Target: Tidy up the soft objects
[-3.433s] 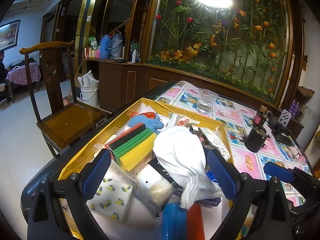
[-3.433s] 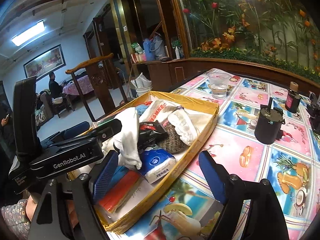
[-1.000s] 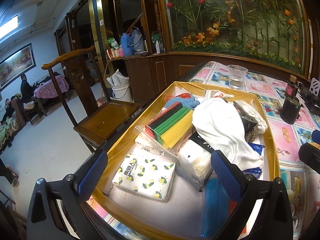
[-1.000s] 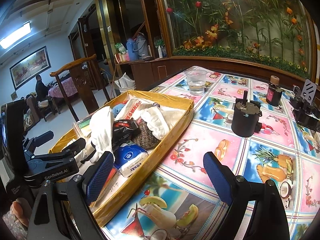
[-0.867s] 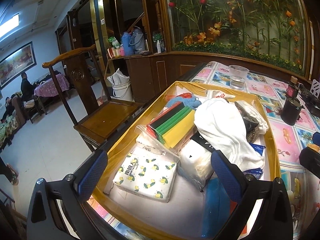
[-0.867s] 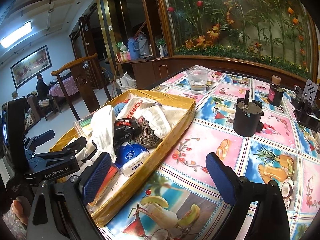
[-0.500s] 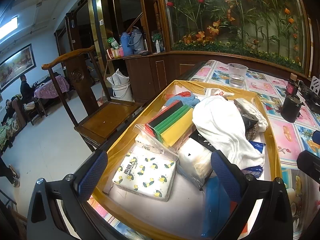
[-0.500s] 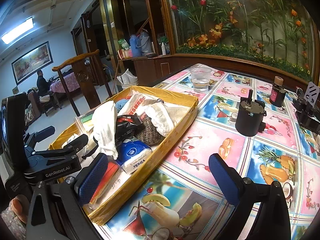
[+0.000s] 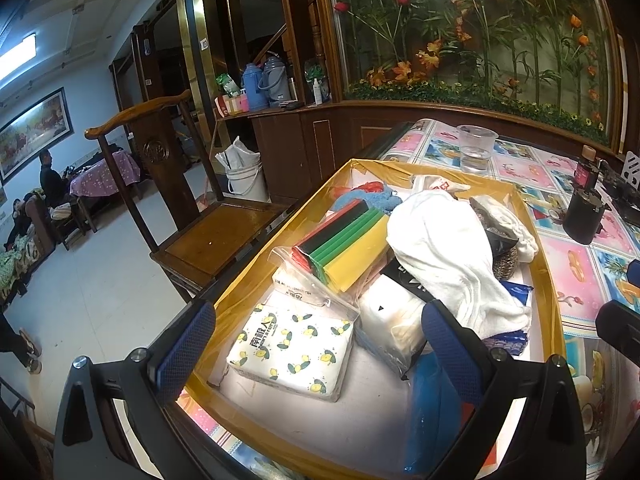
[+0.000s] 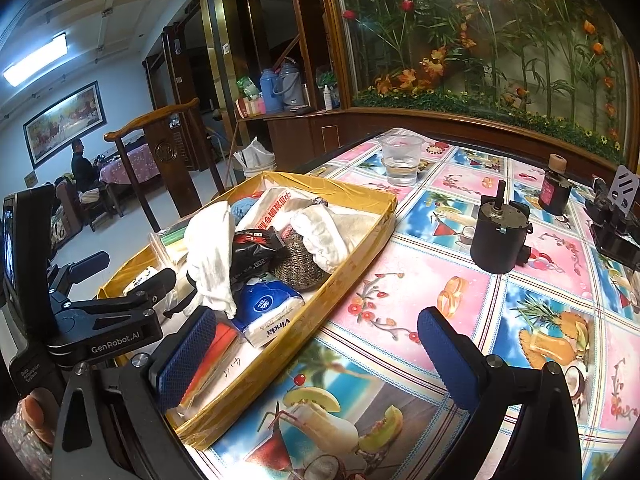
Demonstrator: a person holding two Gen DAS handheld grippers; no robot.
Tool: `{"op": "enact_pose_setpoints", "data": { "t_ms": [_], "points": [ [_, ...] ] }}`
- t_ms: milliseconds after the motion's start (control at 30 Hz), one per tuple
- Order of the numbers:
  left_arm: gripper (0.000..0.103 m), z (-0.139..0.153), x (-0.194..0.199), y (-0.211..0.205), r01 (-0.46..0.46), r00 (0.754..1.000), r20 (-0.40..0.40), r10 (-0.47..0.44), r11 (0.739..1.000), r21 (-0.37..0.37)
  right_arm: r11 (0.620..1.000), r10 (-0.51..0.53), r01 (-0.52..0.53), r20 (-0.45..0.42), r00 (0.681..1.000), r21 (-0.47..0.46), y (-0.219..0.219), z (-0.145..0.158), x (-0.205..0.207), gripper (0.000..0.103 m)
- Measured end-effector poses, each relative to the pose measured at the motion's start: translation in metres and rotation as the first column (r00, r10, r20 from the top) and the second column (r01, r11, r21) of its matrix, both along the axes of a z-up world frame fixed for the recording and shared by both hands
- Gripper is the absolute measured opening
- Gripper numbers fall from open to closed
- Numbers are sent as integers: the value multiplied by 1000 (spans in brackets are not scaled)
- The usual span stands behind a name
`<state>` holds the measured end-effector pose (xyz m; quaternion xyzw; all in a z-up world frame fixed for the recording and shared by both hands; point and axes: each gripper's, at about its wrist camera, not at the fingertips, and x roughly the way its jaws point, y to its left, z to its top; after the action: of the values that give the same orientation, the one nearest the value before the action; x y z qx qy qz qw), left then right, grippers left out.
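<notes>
Left wrist view | left gripper point(image 9: 316, 350) gaping, empty, over tray point(image 9: 554, 280) near edge | tissue pack point(image 9: 292, 350) just ahead between its jaws, long side across | right gripper point(image 10: 316, 354) also wide apart, empty, off tray's right edge, farther

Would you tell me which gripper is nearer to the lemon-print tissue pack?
Left. The left gripper hovers open right above the lemon-print tissue pack in the yellow tray; the right gripper hangs over the tray's table-side edge.
</notes>
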<state>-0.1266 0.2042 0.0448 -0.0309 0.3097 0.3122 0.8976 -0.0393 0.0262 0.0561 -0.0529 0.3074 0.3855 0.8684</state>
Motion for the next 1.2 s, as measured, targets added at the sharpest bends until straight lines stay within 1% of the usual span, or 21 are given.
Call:
{"op": "enact_pose_setpoints", "data": {
  "t_ms": [367, 567, 767, 933, 1067, 1200],
  "points": [
    [103, 0, 0, 0, -1, 1000, -1, 1, 1000, 3, 1000, -1, 1, 0, 1000, 0, 0, 0, 0, 102],
    [103, 2, 0, -1, -5, 1000, -6, 5, 1000, 18, 1000, -2, 2, 0, 1000, 0, 0, 0, 0, 102],
    [103, -1, 1, 6, -7, 999, -50, 6, 1000, -18, 1000, -2, 2, 0, 1000, 1, -1, 1, 1, 102],
    [103, 0, -6, 14, -14, 1000, -28, 12, 998, -56, 1000, -3, 3, 1, 1000, 1, -1, 0, 1, 102],
    [103, 1, -3, 15, -27, 999, -42, 25, 998, -63, 1000, -11, 11, -2, 1000, 3, -2, 2, 2, 102],
    [103, 7, -8, 12, -33, 999, -15, 32, 998, -48, 1000, -25, 25, -3, 1000, 7, -6, 3, 4, 102]
  ]
}}
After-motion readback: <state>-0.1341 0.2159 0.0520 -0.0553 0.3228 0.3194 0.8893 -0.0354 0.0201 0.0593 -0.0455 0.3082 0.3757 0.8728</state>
